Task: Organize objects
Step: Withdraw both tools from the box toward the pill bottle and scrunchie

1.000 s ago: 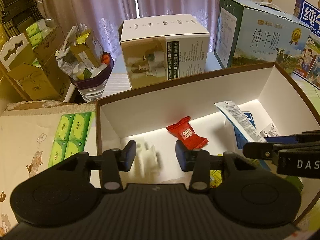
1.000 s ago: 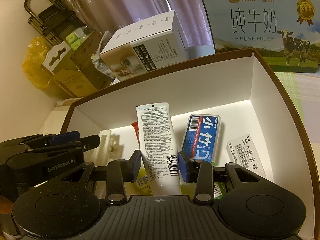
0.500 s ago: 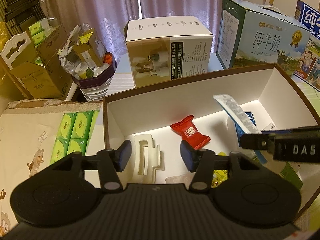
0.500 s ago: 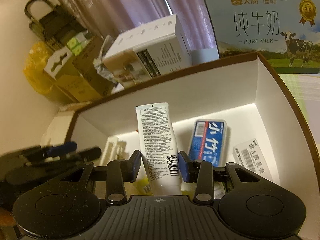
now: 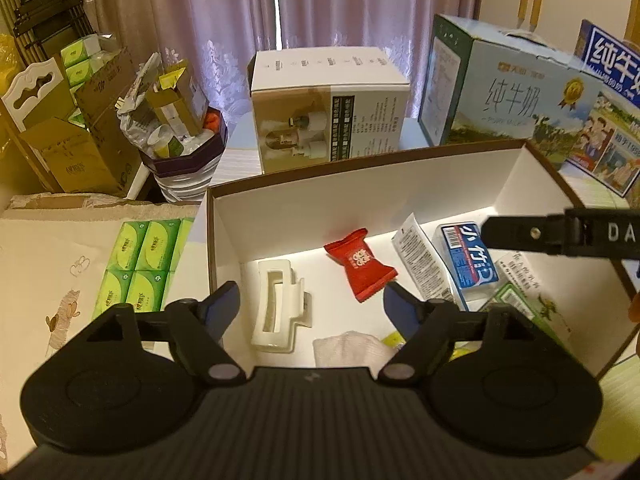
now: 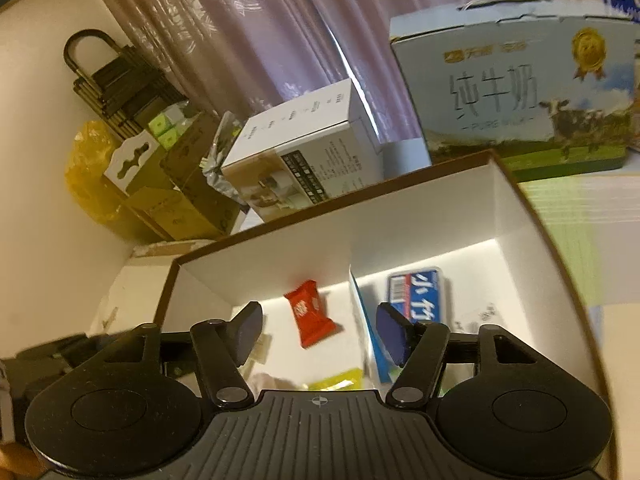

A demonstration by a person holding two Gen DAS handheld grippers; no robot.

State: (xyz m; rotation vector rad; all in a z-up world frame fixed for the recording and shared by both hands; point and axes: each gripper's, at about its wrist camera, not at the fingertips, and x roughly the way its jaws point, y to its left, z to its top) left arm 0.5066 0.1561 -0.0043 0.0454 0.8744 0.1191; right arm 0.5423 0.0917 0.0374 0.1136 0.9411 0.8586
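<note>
Clutter sat gathered inside the white box (image 5: 280,216): a cream hair clip (image 5: 277,309), a red candy packet (image 5: 359,264), a white tube (image 5: 420,256), a blue carton (image 5: 468,260) and a crumpled white tissue (image 5: 348,348) at the near wall.

From where I stood, the left gripper (image 5: 311,302) hung with its jaws spread wide and empty. The hair clip lay flat on the box floor just beyond and between them, nearer the left jaw, while the candy packet lay closer to the right jaw.

The clip looked light, stiff and smooth, probably slippery plastic; I judged its long straight sides the safest place to pinch. The packet seemed soft and crinkly, best taken across its padded middle.

The right gripper (image 6: 318,334) was likewise open, holding nothing, above the box with the tube (image 6: 362,320) standing on edge just inside its right jaw.
</note>
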